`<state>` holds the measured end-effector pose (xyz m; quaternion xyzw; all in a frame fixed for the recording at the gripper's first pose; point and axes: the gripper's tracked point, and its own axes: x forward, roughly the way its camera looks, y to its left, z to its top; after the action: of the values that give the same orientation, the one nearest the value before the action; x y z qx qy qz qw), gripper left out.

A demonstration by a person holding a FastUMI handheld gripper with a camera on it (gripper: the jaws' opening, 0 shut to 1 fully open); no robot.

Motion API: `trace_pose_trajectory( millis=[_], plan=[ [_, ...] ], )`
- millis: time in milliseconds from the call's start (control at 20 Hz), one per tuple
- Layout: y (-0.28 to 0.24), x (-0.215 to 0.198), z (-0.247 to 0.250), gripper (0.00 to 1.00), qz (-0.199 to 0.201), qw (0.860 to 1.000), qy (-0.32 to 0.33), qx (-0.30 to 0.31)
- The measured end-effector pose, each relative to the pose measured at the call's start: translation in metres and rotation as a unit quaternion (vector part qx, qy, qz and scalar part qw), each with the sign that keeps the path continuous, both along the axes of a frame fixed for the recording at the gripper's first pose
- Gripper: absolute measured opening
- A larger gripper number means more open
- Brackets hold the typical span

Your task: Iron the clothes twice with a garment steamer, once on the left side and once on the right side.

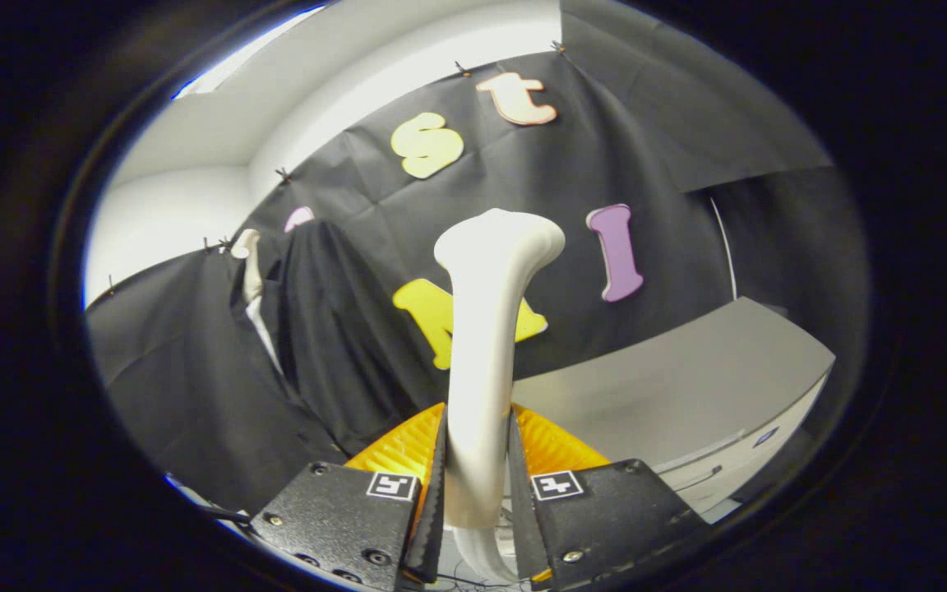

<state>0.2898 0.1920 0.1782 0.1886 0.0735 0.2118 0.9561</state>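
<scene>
The garment steamer (486, 329) stands upright, clamped between both fingers of the gripper (478, 485), its head raised and clear of the cloth. The dark garment (317, 329) hangs on the booth wall, off to the left beyond the fingers, apparently untouched, so both passes likely remain. A pale grey table (687, 370) sits to the right, white wall above.

The gripper (478, 485) has two wedge-shaped fingers (432, 493) that narrow toward their tips — each runs back into a blocky, rough-textured housing (334, 518). Small screws (376, 557) dot the housings' faces, and each carries a square black-and-white marker (392, 485) near its inner top corner.
</scene>
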Motion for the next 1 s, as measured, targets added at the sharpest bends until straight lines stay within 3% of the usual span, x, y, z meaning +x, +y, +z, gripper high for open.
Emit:
trace_pose_trajectory(
  millis=[500,1000],
  plan=[
    [0.143,-0.07,0.075,0.37,0.053,0.995,-0.09,-0.008],
    [0.245,-0.056,0.079,0.37,0.093,0.991,-0.091,-0.029]
  ],
)
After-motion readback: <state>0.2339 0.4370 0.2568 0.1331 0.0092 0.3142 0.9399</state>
